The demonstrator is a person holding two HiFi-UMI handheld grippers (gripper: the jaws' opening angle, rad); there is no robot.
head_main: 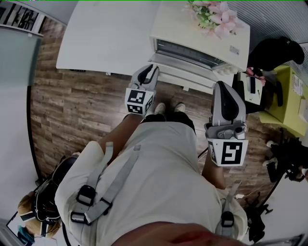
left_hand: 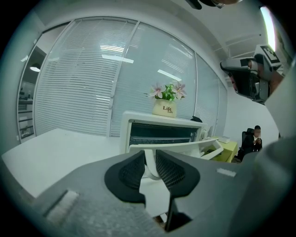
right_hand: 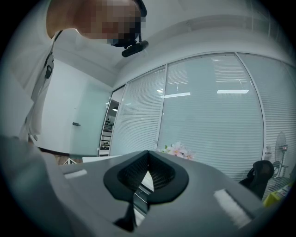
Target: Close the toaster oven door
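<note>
Left claw (left_hand: 149, 159): jaws a narrow gap apart, nothing clamped. It points at the left end of the door (left_hand: 171, 147). White shows through the gap in the left gripper view, and I can't tell whether that's the door's edge or the white surface behind it. In the head view the tip sits just beside the door's left corner. Can't confirm contact.

Right claw (right_hand: 148, 155): tips together, empty. It's held back near the person's body, well apart from the oven, tilted up toward the blinds. Doesn't look involved in this step.

Toaster oven (head_main: 192, 26): sits at the right end of the white table (head_main: 106, 38), opening facing the person, flowers (head_main: 214, 14) on top. The door is open, swung down and out toward the person, and its free edge overhangs the table's near side. The rack inside is visible, so the mouth is fully exposed.

Progress, my read:
- Approach: about done, left claw is at the door.
- Closing: not started, no sign the door is anywhere near shut.
- Left to do: get the claw under or against the free edge, swing the door up and away toward the oven face, press until it seats.

Watch item: the push is at the left corner, not the middle, so the door may rack slightly or the light oven may slide back on the table.
</note>
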